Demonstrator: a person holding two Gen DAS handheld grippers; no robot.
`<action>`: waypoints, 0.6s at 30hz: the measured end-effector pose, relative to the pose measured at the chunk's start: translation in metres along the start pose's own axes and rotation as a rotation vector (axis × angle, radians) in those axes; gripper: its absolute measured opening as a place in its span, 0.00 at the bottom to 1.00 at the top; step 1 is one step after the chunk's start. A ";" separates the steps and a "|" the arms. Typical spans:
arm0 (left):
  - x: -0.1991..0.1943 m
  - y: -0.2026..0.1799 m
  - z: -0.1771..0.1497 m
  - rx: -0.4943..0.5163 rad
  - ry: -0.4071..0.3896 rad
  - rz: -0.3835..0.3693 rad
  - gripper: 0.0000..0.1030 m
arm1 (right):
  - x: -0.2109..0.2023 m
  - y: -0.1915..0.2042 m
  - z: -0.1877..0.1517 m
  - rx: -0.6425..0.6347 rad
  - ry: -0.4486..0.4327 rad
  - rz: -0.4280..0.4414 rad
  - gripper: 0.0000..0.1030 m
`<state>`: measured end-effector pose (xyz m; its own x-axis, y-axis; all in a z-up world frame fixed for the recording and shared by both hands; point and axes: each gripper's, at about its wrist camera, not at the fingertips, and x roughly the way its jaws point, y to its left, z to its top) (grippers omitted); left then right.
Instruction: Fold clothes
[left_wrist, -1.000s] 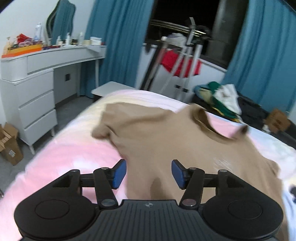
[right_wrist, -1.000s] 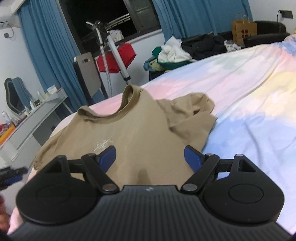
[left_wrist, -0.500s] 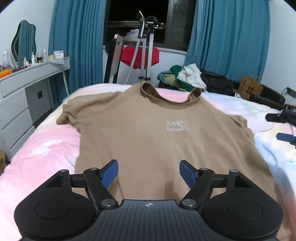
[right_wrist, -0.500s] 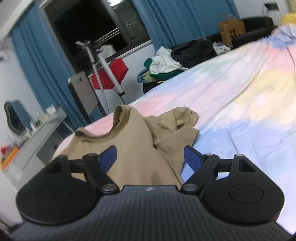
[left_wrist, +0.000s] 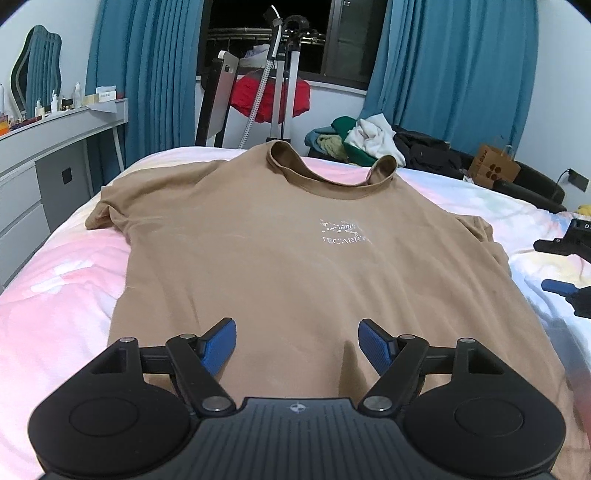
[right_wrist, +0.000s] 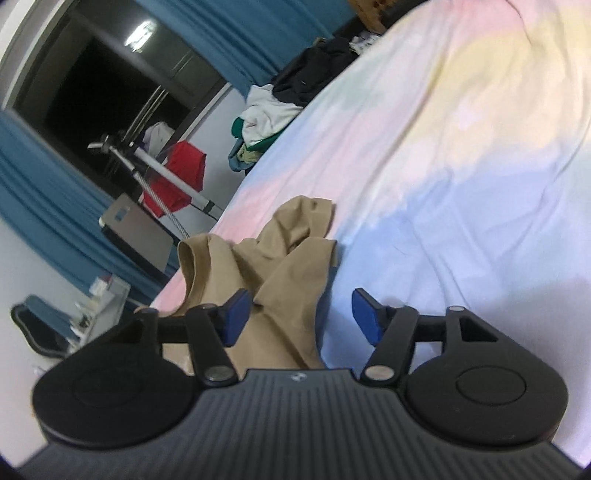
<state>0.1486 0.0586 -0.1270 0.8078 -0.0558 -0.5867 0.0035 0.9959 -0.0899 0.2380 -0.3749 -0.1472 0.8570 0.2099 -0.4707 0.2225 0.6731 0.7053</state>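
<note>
So here's where I'm at: the tan t-shirt (left_wrist: 280, 258) is lying flat, front side up, on the bed (left_wrist: 55, 295), which has a pastel sheet in pink, yellow and blue patches. The collar points away from me toward the window end, and there's a small white logo print (left_wrist: 343, 232) on the chest. The sleeve on the left is bunched up a bit near the edge of the bed.

My left gripper (left_wrist: 297, 345) sits over the bottom hem area of the shirt with its blue pads spread well apart. Nothing is pinched between them; the fabric just lies underneath.

My right gripper (right_wrist: 301, 315) is off at the shirt's right side, tilted over quite a bit, so that view is slanted. Its jaws are closing right now, but there's a wide gap between the pads and they aren't pressing on anything. The shirt's side edge and the crumpled right sleeve (right_wrist: 295, 229) run between and ahead of the fingers, with bare sheet under the right-hand pad.

In the left view my right gripper pokes in at the far right edge.

Background stuff: blue curtains (left_wrist: 454, 74), a red garment (left_wrist: 269, 96) on a rack by the dark window, a clothes pile (left_wrist: 362, 140) past the bed, and a white dresser (left_wrist: 44, 147) on the left.
</note>
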 end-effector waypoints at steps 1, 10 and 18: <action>0.002 0.000 0.000 0.000 0.003 -0.002 0.73 | 0.002 -0.002 0.000 0.010 0.002 -0.001 0.54; 0.013 0.002 -0.001 -0.008 0.013 -0.008 0.73 | 0.017 -0.013 0.012 0.046 0.013 0.020 0.33; 0.022 0.006 0.000 -0.024 0.023 -0.024 0.73 | 0.047 -0.039 0.036 0.108 0.070 0.009 0.35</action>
<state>0.1662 0.0630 -0.1407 0.7942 -0.0811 -0.6022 0.0082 0.9924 -0.1229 0.2863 -0.4170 -0.1771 0.8256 0.2671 -0.4971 0.2669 0.5913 0.7610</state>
